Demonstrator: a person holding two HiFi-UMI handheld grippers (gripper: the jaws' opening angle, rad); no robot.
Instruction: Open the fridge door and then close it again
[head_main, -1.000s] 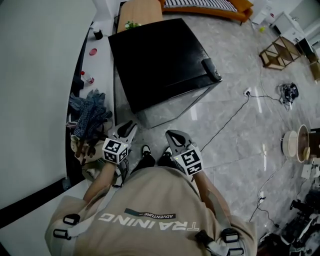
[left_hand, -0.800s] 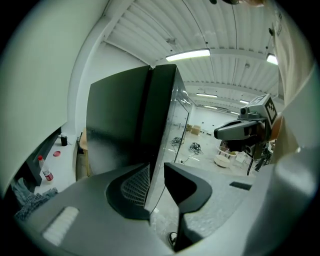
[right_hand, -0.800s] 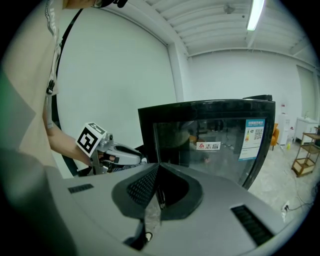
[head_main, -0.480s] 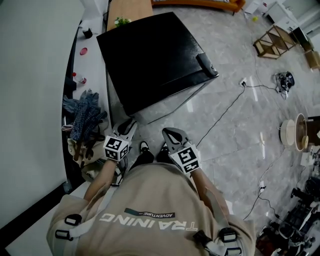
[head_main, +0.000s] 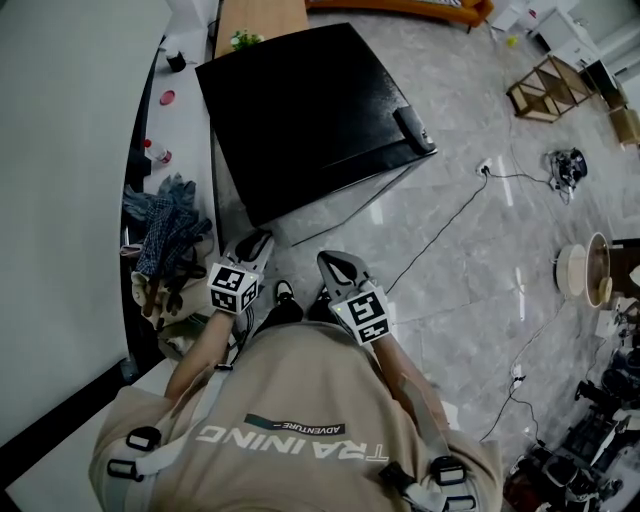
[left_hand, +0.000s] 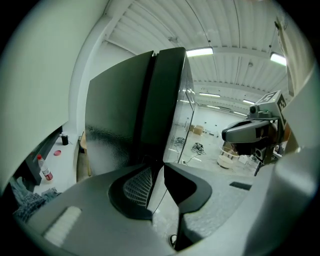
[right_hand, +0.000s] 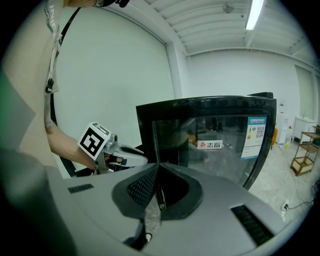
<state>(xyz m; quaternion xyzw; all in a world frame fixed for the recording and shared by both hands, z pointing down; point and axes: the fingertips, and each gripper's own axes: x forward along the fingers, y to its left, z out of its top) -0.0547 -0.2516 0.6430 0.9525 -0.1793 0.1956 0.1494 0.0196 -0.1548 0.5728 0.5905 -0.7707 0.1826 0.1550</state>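
Approach step, fridge (head_main: 310, 110) untouched, just ahead of me, glass door (right_hand: 215, 145) looks closed. My left gripper (left_hand: 157, 167) short of fridge: jaws slightly parted, empty. My right gripper (right_hand: 159, 167) likewise: jaws together, empty. Next, likely: reach door edge, grip, pull.

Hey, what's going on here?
A person stands facing a small black fridge with a gripper in each hand. The left gripper, jaws slightly apart, and the right gripper, jaws together, hang low near the body. They hold nothing and are clear of the fridge. Its glass door looks shut.
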